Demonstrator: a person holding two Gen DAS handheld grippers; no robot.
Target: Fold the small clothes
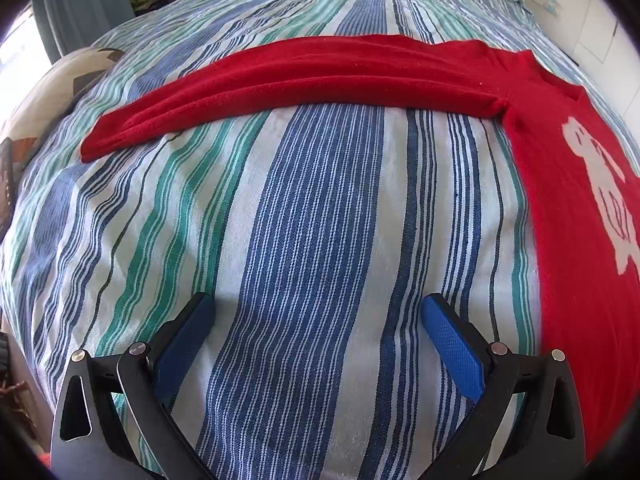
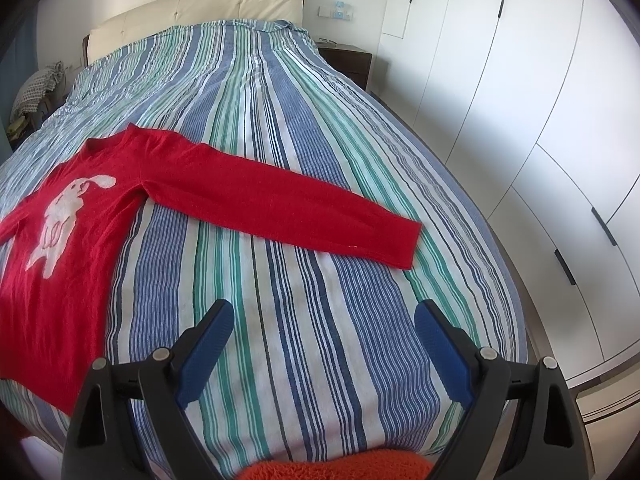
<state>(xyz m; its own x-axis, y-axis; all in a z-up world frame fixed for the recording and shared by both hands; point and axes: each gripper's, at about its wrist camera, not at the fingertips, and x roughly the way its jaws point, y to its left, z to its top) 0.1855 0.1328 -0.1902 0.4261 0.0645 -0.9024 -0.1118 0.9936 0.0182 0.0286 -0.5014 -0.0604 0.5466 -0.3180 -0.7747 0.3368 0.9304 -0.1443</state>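
**me:** Right gripper (image 2: pixel 324 320) is spread wide, nothing between the blue pads, hanging over bare striped bedspread (image 2: pixel 304 160). Left gripper (image 1: pixel 318 314) is the same: jaws apart, empty, only stripes under it.

**other:** So where's the garment?

**me:** The red sweater (image 2: pixel 72 248) lies flat on the bed, chest print up, body between my two hands. From the right wrist view the right sleeve (image 2: pixel 280 208) runs out ahead of the claw, its long axis slanting from the shoulder at upper left down to the cuff (image 2: pixel 408 246) at right. The cuff sits ahead and a bit right of the fingers, clearly apart from them.

**other:** And the left side?

**me:** Mirror image. The left sleeve (image 1: pixel 300 80) stretches crosswise ahead of the left claw, cuff off to the left. Each hand is nearer its own sleeve, so I reckon I'll take each cuff with the matching claw and fold inward across the chest.
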